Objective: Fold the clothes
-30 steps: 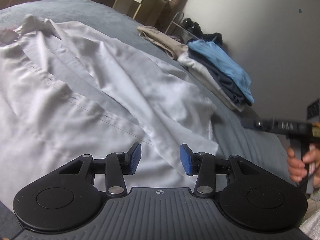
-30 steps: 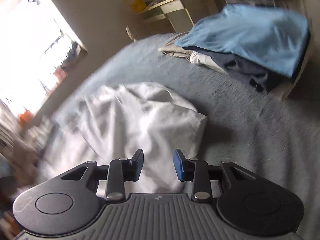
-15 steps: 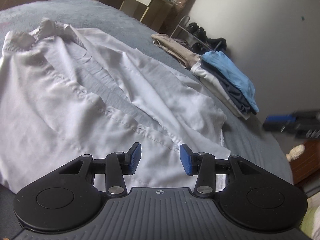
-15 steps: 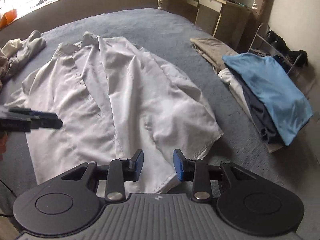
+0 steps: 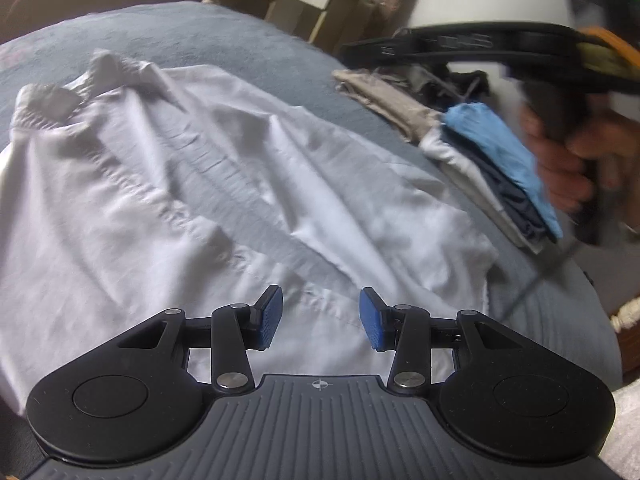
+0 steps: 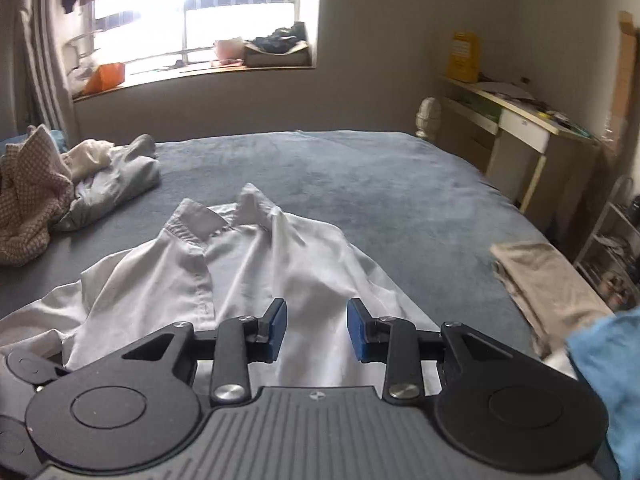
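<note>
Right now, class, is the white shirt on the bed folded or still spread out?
Spread out, not folded. The white shirt lies open and rumpled on the grey bed, collar and button placket showing, its hem reaching the near edge.

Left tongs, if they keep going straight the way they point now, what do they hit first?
Most likely the white shirt spread on the bed. The left tongs are open and empty, angled down over its lower part, with nothing between them and the cloth. How far off the cloth lies is hard to judge.

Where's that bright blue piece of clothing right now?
The blue garment tops the folded pile at the right of the left wrist view, beyond the white shirt on the grey bed, beside the beige fold.
</note>
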`<state>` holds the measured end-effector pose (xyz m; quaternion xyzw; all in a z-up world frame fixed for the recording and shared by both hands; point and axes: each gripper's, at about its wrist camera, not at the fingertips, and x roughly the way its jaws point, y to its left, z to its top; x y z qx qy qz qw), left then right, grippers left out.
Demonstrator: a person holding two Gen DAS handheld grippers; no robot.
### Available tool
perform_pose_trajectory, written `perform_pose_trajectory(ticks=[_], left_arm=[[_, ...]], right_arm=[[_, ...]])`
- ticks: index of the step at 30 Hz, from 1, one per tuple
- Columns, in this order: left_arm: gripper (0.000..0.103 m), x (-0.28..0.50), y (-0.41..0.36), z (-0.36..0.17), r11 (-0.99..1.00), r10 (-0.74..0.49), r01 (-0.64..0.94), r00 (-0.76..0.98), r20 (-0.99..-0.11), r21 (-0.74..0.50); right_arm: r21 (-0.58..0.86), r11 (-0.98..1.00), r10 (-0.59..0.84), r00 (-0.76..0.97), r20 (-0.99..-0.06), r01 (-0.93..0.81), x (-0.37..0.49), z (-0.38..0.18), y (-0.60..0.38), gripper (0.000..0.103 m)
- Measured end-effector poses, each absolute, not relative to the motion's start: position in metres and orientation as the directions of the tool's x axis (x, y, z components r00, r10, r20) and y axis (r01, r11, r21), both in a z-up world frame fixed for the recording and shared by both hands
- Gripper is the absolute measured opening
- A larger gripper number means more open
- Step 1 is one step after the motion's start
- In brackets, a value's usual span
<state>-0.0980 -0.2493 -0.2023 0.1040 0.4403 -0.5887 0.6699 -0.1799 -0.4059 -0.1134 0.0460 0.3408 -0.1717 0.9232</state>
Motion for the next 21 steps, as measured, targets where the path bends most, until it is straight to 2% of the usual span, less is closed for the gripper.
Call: perform_pose_trajectory(ticks=[7,11,14,21], left_arm=[[0.042,-0.091,-0.256,-0.189,0.422,-0.591,0.871,0.055,-0.805,-0.250],[0.042,-0.100,-0.271,-0.192,0.480,-0.576,0.856,0.144,-0.805,-0.191],[0.042,-0.101,-0.275,-0.200,0.576,-0.615,0.776,0.206,-0.761,-0.256],[0.042,-0.116,-0.251,-0.213,0.670,-0.680,0.615,0.281,-0.677,-0.417]], right_arm=[[-0.111,0.993,-0.102,0.787,-0.608,0.043,-0.060,-0.152,-0.432,0.035],[-0.111,0.993,-0.027,0.802,-0.597,-0.049,-0.001,-0.174,-0.433,0.033],[-0.154,0.984,-0.025,0.779,-0.627,-0.093,0.036,-0.194,-0.430,0.033],[-0.394,0.896,-0.119,0.742,-0.659,-0.206,0.078,-0.239,-0.415,0.033]])
